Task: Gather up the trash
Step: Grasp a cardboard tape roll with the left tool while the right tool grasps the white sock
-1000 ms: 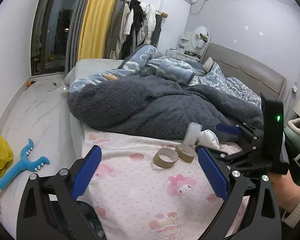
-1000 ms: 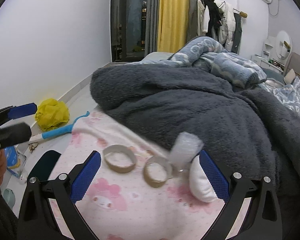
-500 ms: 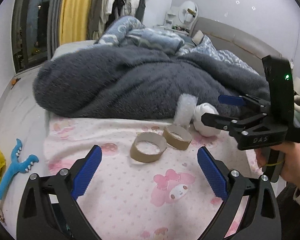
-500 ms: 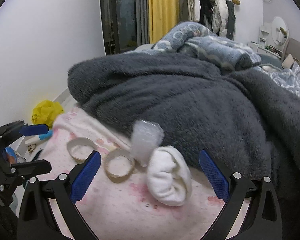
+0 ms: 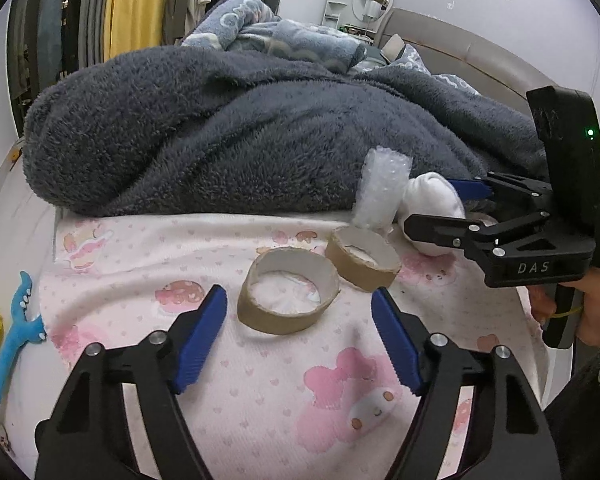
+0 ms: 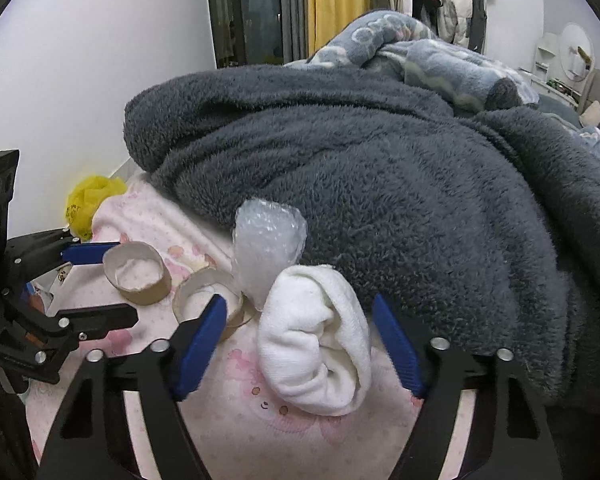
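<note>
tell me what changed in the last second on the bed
Both claws came down closer and are closing: the left claw around the nearer cardboard ring, the right claw around the rolled white sock. Neither pinches yet. Rings, sock and bubble wrap stayed put.

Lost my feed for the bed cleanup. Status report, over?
Left hand-held gripper closing around near cardboard ring, not yet gripping. Right hand-held gripper closing around white sock. Second ring and bubble wrap waiting. Nothing blocking.

Even, soft indoor lighting; no glare, only faint shadows. Both views sharp at centre. Strong fisheye bending and dark vignette at the corners.
</note>
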Demonstrator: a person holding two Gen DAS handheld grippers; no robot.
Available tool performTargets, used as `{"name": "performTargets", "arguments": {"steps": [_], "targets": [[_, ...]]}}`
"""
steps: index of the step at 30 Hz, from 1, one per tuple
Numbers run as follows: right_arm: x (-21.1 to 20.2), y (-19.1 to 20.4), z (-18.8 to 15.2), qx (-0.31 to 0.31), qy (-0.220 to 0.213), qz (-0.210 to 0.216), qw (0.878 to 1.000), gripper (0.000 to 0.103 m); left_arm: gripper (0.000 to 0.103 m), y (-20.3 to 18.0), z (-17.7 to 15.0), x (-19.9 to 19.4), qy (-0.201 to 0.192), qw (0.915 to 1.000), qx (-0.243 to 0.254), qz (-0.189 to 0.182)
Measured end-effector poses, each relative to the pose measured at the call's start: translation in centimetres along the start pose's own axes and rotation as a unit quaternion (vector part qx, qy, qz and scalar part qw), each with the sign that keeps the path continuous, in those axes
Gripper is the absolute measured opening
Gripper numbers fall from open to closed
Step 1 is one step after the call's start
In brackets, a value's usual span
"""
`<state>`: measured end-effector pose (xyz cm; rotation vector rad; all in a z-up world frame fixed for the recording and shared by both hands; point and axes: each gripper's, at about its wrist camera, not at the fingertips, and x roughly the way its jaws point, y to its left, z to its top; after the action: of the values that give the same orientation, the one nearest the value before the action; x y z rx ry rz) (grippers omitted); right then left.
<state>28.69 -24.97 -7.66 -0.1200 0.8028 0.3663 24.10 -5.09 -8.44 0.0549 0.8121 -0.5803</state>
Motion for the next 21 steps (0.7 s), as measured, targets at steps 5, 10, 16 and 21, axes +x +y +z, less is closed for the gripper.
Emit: {"name": "performTargets", "arguments": {"steps": [5,10,16,21], "targets": [[0.3,-0.6,-0.5,0.007,0.008,-0.003,1.0,0.058,0.065,0.5,0.0,0.7,0.006,1.0,-0.006,-0.002],[0.7,-1.5,-0.8,0.018,0.02,-0.011,1.0,0.05,0.055,0.4,0.3,0.8,0.005,1.0,-0.007,0.003],[0.2,-1.9,-0.7,0.025,0.019,-0.016,0.999,0.034,0.053,-0.1,0.8,0.2,-0.007,1.0,-0.005,-0.001],[-1.1,-1.9,-0.2,0.034,0.006,-0.009,0.999,0.033,0.053,-0.4,1.2,-0.6,-0.015,0.9998,-0.011,0.007]]}}
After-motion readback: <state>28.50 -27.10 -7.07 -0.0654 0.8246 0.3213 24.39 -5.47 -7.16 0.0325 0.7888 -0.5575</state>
